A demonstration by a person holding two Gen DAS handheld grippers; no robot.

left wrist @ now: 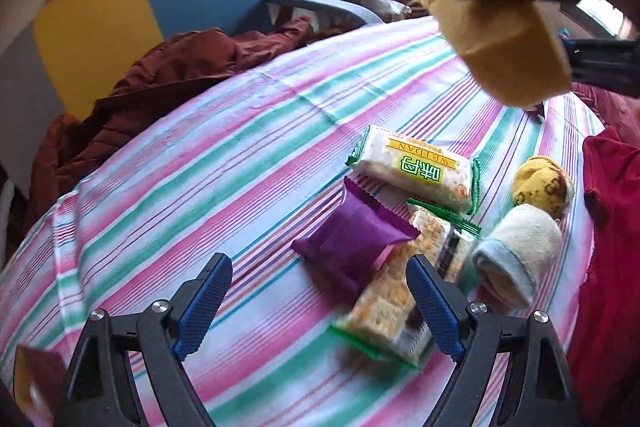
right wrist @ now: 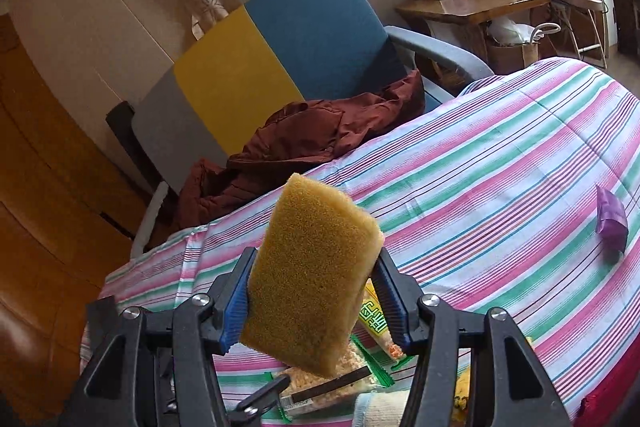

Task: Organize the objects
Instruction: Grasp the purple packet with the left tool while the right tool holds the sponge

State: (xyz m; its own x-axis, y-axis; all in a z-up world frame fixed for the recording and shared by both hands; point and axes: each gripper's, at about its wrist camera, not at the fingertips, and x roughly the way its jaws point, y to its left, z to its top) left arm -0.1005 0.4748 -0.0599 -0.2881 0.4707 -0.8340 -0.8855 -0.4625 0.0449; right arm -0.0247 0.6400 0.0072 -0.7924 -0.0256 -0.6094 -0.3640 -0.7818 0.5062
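Observation:
My right gripper [right wrist: 316, 263] is shut on a yellow sponge [right wrist: 312, 307] and holds it up above the striped bedspread [right wrist: 500, 167]. The left wrist view shows that sponge [left wrist: 504, 43] in the air at the upper right. My left gripper [left wrist: 316, 279] stands open low over the bedspread. A purple snack packet [left wrist: 352, 243] lies just ahead of its fingertips. A cracker packet with green edges [left wrist: 380, 311] lies beside its right finger [left wrist: 432, 303]. No pad presses on either packet.
A green-edged rice cracker packet [left wrist: 416, 167], a rolled white and blue sock [left wrist: 516, 255] and a yellow patterned sock ball [left wrist: 540, 187] lie nearby. Red cloth [left wrist: 612, 227] lies at the right. A brown jacket [left wrist: 160, 87] lies on a blue and yellow chair [left wrist: 160, 7]. Another purple packet [right wrist: 610, 223] lies apart.

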